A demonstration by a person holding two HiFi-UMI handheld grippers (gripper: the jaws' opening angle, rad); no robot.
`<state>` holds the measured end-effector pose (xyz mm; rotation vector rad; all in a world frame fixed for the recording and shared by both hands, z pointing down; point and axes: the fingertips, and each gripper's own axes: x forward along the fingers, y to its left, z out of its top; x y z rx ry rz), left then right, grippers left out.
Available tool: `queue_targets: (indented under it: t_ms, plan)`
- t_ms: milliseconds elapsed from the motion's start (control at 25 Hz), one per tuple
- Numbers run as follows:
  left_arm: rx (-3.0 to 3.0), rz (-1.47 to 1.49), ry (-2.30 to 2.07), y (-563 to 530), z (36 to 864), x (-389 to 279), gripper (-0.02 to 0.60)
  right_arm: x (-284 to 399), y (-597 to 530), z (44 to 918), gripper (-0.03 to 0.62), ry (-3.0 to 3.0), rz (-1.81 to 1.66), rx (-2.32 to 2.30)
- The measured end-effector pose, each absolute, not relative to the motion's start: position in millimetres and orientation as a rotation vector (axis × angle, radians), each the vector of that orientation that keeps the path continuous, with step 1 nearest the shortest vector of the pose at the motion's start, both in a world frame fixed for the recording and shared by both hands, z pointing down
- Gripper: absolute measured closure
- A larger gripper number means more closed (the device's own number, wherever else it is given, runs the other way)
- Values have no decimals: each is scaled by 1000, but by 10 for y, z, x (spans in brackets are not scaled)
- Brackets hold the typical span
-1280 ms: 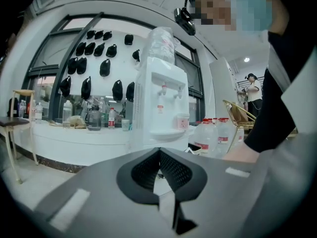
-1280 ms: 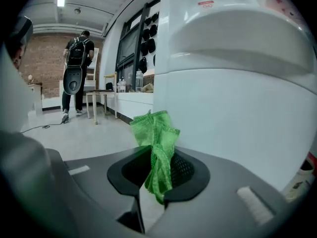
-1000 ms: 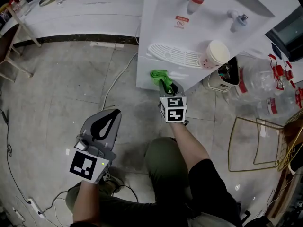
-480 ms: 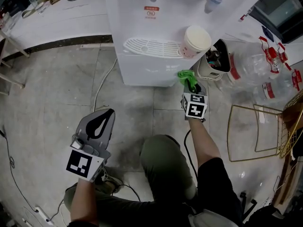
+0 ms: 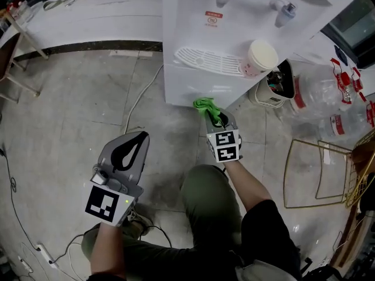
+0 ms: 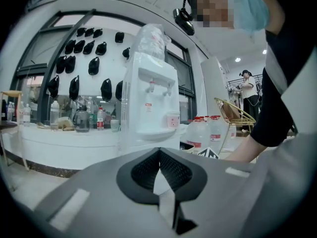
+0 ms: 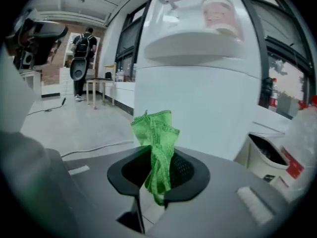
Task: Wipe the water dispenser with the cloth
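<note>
Right tongs (image 7: pixel 158 158) clamp the cloth (image 7: pixel 156 133), left tongs (image 6: pixel 159 151) pressed together; water dispenser (image 5: pixel 193 84) cropped above.

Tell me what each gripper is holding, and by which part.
The right gripper is shut on the green cloth, pinching its bunched lower part; the upper end fans out past the jaws. The left gripper is shut and empty.

A paper cup (image 5: pixel 262 57) sits in the upper middle of the head view, with a small white bin (image 5: pixel 268 101) just below and to its right. Clear water bottles (image 5: pixel 328 95) (red labels) lie at the right edge, above a gold wire rack (image 5: pixel 320 177). A white cable (image 5: pixel 143 95) curves over the grey floor (image 5: pixel 70 116). A white counter (image 5: pixel 88 13) fills the upper left.
</note>
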<state>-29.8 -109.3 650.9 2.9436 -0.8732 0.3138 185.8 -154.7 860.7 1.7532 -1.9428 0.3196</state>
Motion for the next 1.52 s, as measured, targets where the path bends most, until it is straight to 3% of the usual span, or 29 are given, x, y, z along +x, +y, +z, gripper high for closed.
queue_targets:
  t_ms: [280, 560, 960, 1520]
  plan:
    - [2922, 378, -957, -936, 6535, -614, 578, 793, -2149, 8828, 507, -2072, 304, 1559]
    - [2865, 389, -1046, -864, 6585, -919, 580, 551, -2613, 9067, 506, -2002, 379, 1563]
    - [2850, 413, -989, -905, 6680, -866, 580, 1079, -2480, 9160, 505, -1926, 459, 1654]
    - [2925, 391, -788, -1057, 6776, -268, 580, 2845, -1642, 9292, 503, -1637, 586, 1925]
